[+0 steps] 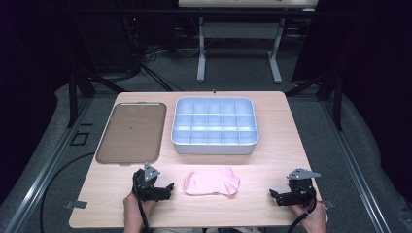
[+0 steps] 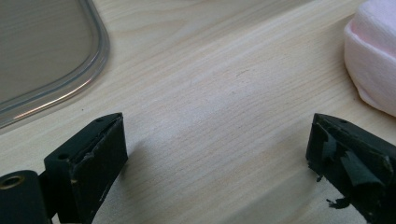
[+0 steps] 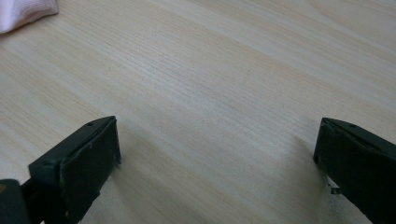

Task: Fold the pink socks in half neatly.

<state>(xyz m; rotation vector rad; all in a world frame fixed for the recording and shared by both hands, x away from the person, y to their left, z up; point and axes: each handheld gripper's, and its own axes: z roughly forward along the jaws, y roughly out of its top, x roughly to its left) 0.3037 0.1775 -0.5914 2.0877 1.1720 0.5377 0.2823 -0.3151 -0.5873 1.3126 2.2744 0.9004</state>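
Observation:
A pink folded cloth (image 1: 212,182) lies on the wooden table near the front edge, between my two grippers. My left gripper (image 1: 165,190) rests low over the table just left of the cloth, open with nothing between its jaws. In the left gripper view (image 2: 217,151) the cloth (image 2: 371,56) shows at the upper right, beyond the jaws. My right gripper (image 1: 276,195) sits at the front right, open and empty, well clear of the cloth. In the right gripper view (image 3: 217,149) a corner of the cloth (image 3: 25,11) peeks in at the top left.
A light blue divided box (image 1: 214,126) with several compartments stands at the middle back of the table. A flat brown tray (image 1: 132,132) lies to its left; its clear rim (image 2: 93,60) shows in the left gripper view. Bare wood (image 1: 272,165) lies between box and grippers.

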